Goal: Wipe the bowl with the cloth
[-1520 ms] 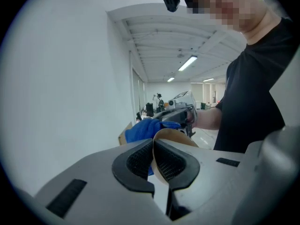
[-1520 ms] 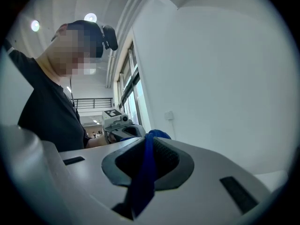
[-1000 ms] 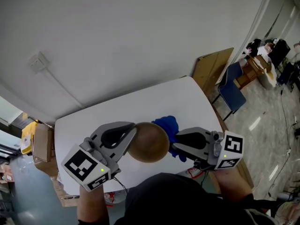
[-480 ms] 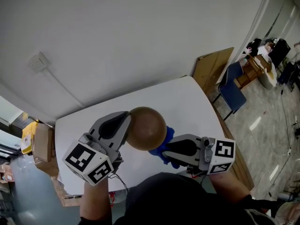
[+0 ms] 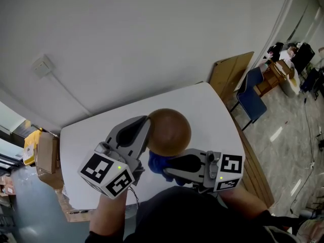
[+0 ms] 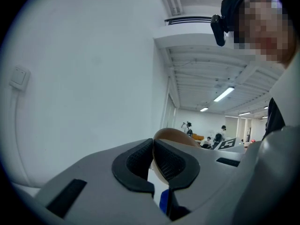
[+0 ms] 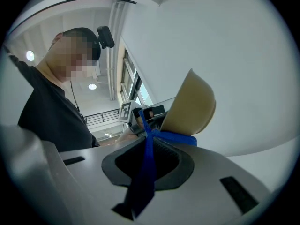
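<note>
Pinching rim of round brown bowl (image 5: 170,130), left claw (image 5: 148,127); right claw (image 5: 165,169) clamps blue cloth (image 5: 156,161) beneath.

The left gripper (image 5: 145,127) reaches up and to the right from the lower left of the head view, held about level, with its left marker cube (image 5: 107,174) nearest the person's body. Its jaws are closed tight on the thin rim of a round brown bowl (image 5: 169,131), one pad pressing on each side of the wall. The left forearm (image 5: 107,217) rises bare behind it. The right gripper (image 5: 165,167) lies just below and points left across the person's front, its right marker cube (image 5: 228,171) at the outer end. Its jaws are pinched together on a blue cloth (image 5: 158,161), which trails out between them.
</note>
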`<control>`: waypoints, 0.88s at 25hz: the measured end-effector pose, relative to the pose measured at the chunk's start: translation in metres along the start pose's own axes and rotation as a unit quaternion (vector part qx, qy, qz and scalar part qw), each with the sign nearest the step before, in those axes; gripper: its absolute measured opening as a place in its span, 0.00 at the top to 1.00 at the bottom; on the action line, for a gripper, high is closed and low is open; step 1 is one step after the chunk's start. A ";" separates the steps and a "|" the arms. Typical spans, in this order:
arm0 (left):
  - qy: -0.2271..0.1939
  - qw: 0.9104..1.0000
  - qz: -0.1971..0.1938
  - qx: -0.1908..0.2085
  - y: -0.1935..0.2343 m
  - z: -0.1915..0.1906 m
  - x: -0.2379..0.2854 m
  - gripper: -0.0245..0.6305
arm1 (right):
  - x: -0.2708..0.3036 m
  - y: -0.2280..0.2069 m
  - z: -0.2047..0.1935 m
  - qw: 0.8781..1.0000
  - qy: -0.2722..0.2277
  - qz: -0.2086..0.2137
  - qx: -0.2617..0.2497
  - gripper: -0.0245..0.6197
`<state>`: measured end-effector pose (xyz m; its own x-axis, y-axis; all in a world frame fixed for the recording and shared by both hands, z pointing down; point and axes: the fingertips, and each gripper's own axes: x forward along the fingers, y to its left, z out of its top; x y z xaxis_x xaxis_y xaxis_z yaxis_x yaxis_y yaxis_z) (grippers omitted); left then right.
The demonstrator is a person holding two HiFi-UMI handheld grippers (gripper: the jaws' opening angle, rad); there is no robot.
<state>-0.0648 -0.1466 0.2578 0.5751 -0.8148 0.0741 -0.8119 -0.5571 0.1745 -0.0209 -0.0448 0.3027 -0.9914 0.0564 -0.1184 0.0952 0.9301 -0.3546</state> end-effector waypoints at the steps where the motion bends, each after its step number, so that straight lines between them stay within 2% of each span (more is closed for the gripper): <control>1: 0.000 1.000 0.001 0.000 -0.001 -0.002 0.003 0.93 | 0.003 0.002 -0.001 1.000 0.003 0.004 -0.001 0.89; 8: 0.022 0.998 0.051 0.040 0.019 -0.021 0.009 0.93 | 0.011 0.018 -0.003 0.999 0.015 0.022 -0.025 0.89; 14: 0.040 0.996 0.074 0.026 0.036 -0.040 0.008 0.93 | -0.014 0.004 0.008 1.000 -0.001 -0.013 -0.018 0.89; 22: 0.077 0.993 0.089 -0.030 0.052 -0.085 0.007 0.93 | -0.048 -0.025 0.025 0.996 -0.029 -0.076 -0.019 0.89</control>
<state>-0.0946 -0.1672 0.3506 0.4349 -0.8628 0.2577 -0.8974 -0.3914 0.2038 0.0265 -0.0797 0.2940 -0.9870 -0.1070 -0.1200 -0.0609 0.9396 -0.3367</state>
